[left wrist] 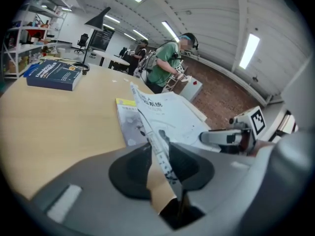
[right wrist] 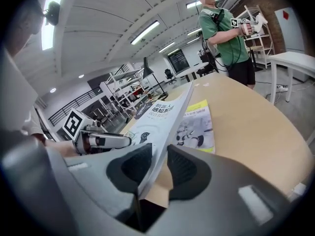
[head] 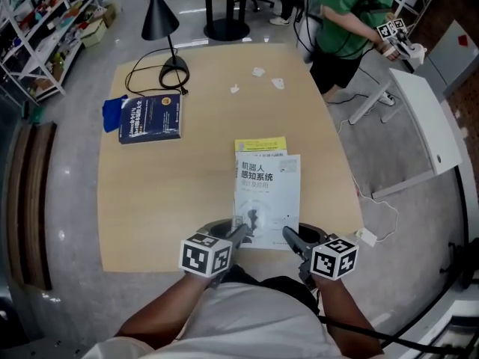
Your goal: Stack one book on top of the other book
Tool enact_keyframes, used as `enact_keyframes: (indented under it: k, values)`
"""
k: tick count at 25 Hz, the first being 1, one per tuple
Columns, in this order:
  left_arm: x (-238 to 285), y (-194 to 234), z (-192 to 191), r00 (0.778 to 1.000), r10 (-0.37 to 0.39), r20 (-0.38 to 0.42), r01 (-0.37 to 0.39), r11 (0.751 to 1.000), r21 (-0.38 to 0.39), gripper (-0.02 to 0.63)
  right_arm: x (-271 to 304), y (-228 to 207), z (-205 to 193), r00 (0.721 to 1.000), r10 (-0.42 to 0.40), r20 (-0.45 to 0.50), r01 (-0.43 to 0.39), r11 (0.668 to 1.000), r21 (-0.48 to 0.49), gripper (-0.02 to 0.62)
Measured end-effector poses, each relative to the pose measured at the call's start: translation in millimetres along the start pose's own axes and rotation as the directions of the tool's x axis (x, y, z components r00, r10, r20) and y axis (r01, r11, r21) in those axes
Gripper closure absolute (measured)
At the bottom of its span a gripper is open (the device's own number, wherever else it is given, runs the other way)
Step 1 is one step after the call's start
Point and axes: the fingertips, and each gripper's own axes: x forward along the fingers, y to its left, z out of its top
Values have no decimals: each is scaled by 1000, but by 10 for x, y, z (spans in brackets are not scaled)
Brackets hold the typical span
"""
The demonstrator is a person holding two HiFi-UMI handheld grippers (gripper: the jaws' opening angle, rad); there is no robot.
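Here, a thin white paperback [head: 268,199] with dark Chinese lettering and a grey robot graphic on its cover is clamped at its near edge by both grippers above a pale wooden worktop [head: 172,200]. It sits at the near right of the worktop. It covers most of a second book, a yellow-banded book [head: 260,145], of which only the far strip shows from the head view. The gripper views show more of that lower cover, which lies flat on the wood and carries a robot picture.

The left gripper [head: 241,230] pinches the white paperback's near-left corner, its dark pads closed on the thin stack of pages. The right gripper [head: 290,236] grips the near-right corner in the same way, pads pressed to either face of the book. The held edge is clear of the wood and the book tilts; whether its far edge touches the yellow-banded book cannot be told.

Both forearms reach forward side by side from the bottom of the head view, with the grippers angled downward and slightly toward each other. Their marker cubes face upward.

At the far left of the worktop lies a thick dark blue book [head: 150,117], well apart from the pair. A black lamp [head: 161,21] stands beyond it with its cable looped on the wood. A person in a green shirt [head: 352,6] stands past the far right corner.
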Motion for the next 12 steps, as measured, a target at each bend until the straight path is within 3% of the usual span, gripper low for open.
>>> enact_keyframes:
  k: [12]
  values:
    - [730,404,289,997,74,-19,-75,992,-101,485,554,-740,308,992,43,-120,-45,999,-10,494]
